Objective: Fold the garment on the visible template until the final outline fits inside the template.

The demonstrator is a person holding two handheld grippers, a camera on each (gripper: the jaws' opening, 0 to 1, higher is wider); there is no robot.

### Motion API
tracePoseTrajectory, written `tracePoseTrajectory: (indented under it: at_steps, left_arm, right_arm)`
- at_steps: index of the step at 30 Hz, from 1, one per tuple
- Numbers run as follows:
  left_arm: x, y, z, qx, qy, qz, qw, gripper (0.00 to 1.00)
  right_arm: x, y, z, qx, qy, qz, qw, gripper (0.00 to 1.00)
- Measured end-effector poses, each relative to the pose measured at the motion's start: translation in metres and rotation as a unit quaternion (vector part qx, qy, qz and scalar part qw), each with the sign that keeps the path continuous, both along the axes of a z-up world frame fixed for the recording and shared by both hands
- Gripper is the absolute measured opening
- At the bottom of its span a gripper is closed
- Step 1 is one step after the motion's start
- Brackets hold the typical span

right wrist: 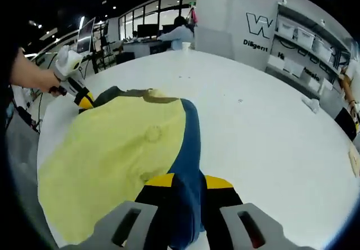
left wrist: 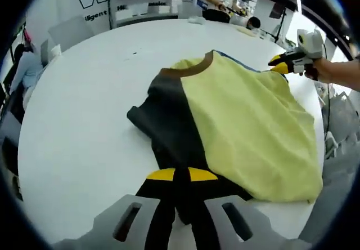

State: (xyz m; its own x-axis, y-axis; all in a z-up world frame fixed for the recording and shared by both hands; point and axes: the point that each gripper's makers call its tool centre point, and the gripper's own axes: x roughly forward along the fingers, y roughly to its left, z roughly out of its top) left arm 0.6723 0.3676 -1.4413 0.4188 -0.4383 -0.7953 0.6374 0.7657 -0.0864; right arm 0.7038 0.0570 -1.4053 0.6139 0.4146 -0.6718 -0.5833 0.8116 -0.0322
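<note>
Two grippers, the left gripper (left wrist: 179, 177) and the right gripper (right wrist: 183, 182), have their jaws clamped on opposite sleeves of the soft, light, limp yellow cloth garment with dark and blue sleeves (left wrist: 247, 126), lying flat on the round white table (left wrist: 84, 120); no containers are present.

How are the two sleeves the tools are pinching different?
The left tool pinches a black fabric sleeve; the right tool pinches a blue fabric sleeve. The black one looks wider and more crumpled, the blue one narrower. Both join the same yellow shirt body.
</note>
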Motion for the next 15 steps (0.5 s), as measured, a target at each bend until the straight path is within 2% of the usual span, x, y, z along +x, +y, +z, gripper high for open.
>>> tracePoseTrajectory:
  at_steps: [4,6,10,15]
  left_arm:
    - [0.001,0.000,0.000,0.001,0.001,0.001,1.0000,0.04]
    - [0.002,-0.001,0.000,0.002,0.000,-0.001,1.0000,0.04]
    - [0.002,-0.002,0.000,0.005,-0.003,-0.007,1.0000,0.04]
    - [0.003,-0.001,0.001,0.004,-0.005,-0.011,0.9999,0.04]
  right_arm:
    - [0.022,0.011,-0.005,0.018,0.010,0.005,0.9998,0.11]
    - [0.030,0.019,-0.007,0.039,0.023,0.004,0.9990,0.12]
    - [0.046,0.026,-0.011,0.049,0.038,0.005,0.9981,0.11]
    - [0.051,0.035,-0.018,0.084,0.074,0.005,0.9936,0.10]
